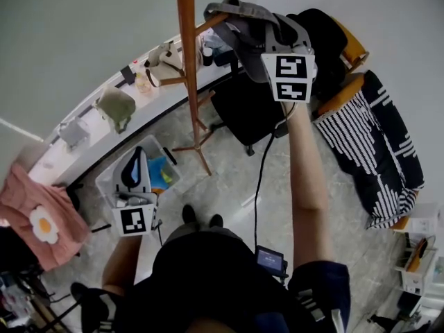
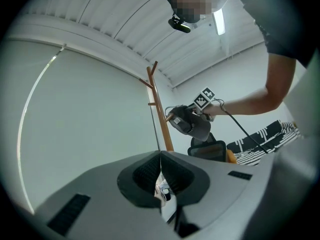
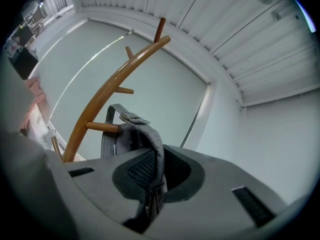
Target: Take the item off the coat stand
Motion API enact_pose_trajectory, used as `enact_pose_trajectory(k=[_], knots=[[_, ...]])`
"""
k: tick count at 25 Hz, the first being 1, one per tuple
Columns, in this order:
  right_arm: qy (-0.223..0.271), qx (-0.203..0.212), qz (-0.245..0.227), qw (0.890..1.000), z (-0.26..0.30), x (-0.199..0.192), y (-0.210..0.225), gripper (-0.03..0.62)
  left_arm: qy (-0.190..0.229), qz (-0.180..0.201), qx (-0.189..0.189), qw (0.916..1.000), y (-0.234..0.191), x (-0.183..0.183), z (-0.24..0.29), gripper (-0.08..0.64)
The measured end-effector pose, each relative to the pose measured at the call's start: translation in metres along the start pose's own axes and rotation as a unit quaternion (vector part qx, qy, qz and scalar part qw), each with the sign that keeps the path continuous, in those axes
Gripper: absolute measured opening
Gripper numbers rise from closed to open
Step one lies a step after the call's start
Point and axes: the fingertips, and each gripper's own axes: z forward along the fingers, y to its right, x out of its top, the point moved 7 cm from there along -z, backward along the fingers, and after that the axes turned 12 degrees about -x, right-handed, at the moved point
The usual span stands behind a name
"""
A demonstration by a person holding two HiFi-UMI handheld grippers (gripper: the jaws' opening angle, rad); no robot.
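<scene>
Head view, right gripper (image 1: 267, 40) pinching apparent bag (image 1: 236, 18)

One coat stand (image 1: 186, 61), one bag (image 1: 239, 21), two hand-held grippers (image 2: 161, 183) (image 3: 152, 186).

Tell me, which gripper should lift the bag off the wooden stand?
The right gripper. Its jaws are shut on the strap of the grey bag, by the peg it hangs from. The left gripper is down low, away from the coat stand, jaws shut on nothing.

Right gripper (image 3: 152, 191) raised, jaws clamped on strap (image 3: 158, 146); left gripper (image 2: 161, 181) low, jaws together.
</scene>
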Motion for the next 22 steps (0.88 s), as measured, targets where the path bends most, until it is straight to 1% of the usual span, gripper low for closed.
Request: enact_pose_trajectory(k=[7,11,17,22], knots=[[-0.001,-0.017,-0.003,1.0,-0.004,0.005,0.016,0.028,0.015,-0.001,-0.029,0.9995,0.009,0.009,0.016,0.026],[-0.008,-0.028,-0.003,1.0,-0.007,0.0,0.031,0.028,0.019,-0.009,-0.041,0.9989,0.016,0.011,0.025,0.026],[-0.016,-0.043,-0.003,0.999,-0.018,-0.006,0.05,0.028,0.028,-0.009,-0.06,0.9978,0.026,0.017,0.035,0.026],[-0.028,-0.047,-0.001,0.999,-0.035,-0.015,0.064,0.028,0.029,-0.014,-0.07,0.997,0.034,0.019,0.04,0.026]])
